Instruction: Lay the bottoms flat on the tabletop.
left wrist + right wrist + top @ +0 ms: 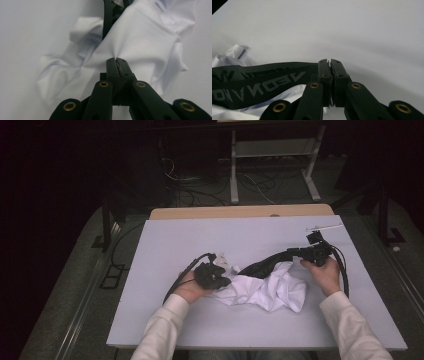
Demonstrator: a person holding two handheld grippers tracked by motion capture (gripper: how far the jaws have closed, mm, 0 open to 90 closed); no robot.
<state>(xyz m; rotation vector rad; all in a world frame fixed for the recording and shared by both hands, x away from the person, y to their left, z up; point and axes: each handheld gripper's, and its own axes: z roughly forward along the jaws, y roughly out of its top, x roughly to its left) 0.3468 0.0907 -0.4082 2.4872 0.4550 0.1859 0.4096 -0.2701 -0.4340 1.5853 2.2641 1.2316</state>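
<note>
White garment [272, 290] crumpled mid-worktop [165, 240]. Left tool [116, 60] clamped on white fabric at garment's left edge. Right tool [329, 61] clamped on black lettered waistband [257, 85], stretched taut rightward.

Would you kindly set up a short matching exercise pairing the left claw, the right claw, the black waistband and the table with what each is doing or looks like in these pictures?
Things:
1. left claw
2. right claw
3. black waistband
4. table

States:
A. stretched out, printed with grey letters
B. shut on the white fabric
C. pale grey top, carrying the crumpled garment
D. shut on the end of the waistband

Pairs: 1-B, 2-D, 3-A, 4-C
</note>
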